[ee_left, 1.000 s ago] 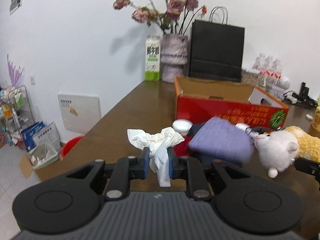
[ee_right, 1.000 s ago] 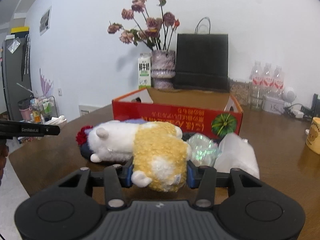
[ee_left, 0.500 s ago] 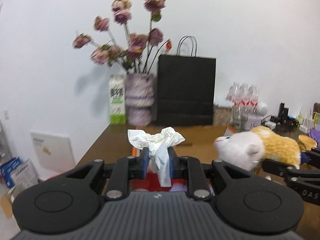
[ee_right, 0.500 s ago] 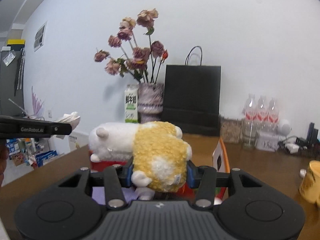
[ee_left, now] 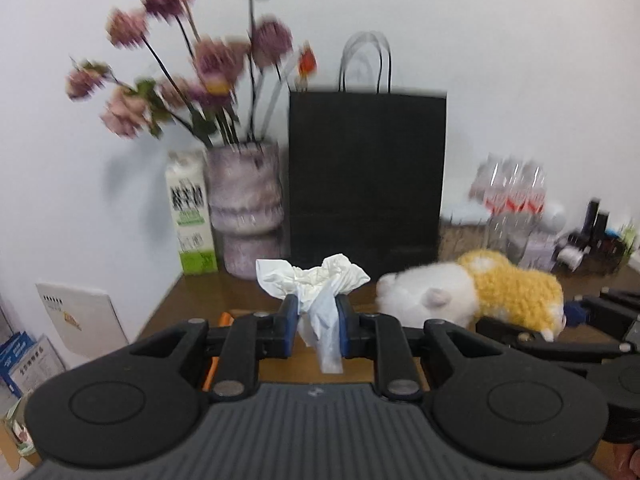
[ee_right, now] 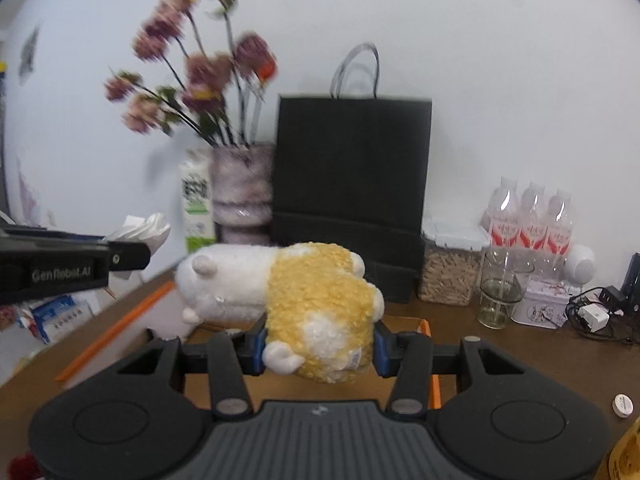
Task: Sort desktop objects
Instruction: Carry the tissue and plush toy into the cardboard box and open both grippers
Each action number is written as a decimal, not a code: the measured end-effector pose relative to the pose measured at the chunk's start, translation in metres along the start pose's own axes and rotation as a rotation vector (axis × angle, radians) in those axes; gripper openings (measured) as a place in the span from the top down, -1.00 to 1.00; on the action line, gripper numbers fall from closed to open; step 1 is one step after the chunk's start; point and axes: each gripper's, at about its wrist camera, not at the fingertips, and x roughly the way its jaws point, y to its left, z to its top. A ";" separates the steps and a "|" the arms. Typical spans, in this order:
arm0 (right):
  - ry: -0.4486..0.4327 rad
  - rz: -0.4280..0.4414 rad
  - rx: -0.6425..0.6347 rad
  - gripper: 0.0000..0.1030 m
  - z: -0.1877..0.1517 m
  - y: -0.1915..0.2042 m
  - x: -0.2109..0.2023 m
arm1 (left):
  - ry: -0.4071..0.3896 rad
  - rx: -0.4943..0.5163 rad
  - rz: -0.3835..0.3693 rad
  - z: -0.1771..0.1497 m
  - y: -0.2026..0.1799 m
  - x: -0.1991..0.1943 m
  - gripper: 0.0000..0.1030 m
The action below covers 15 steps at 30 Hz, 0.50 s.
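My left gripper (ee_left: 318, 320) is shut on a crumpled white tissue (ee_left: 316, 280) and holds it in the air above the open cardboard box, whose orange rim (ee_left: 224, 318) shows just below. My right gripper (ee_right: 318, 346) is shut on a white and yellow plush sheep (ee_right: 304, 300), also held above the box (ee_right: 434, 384). The sheep shows in the left wrist view (ee_left: 472, 292) to the right of the tissue. The left gripper and tissue (ee_right: 148, 228) show at the left in the right wrist view.
At the back of the brown table (ee_right: 520, 356) stand a black paper bag (ee_left: 366, 176), a vase of dried flowers (ee_left: 248, 216), a milk carton (ee_left: 192, 224), water bottles (ee_right: 528, 220), a jar of seeds (ee_right: 450, 272), a glass (ee_right: 500, 296) and cables (ee_right: 596, 312).
Both grippers have risen and moved forward over the box with their loads. The table clutter has dropped out of view and the back wall objects look closer.
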 end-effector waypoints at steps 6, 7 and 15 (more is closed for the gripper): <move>0.099 -0.057 -0.003 0.10 -0.005 -0.010 0.056 | 0.186 0.018 0.025 -0.009 -0.007 0.072 0.61; 0.117 -0.059 -0.001 0.10 -0.007 -0.012 0.062 | 0.206 0.019 0.031 -0.011 -0.007 0.079 0.61; 0.279 -0.082 0.008 0.10 -0.022 -0.020 0.113 | 0.351 0.051 0.075 -0.027 -0.004 0.124 0.61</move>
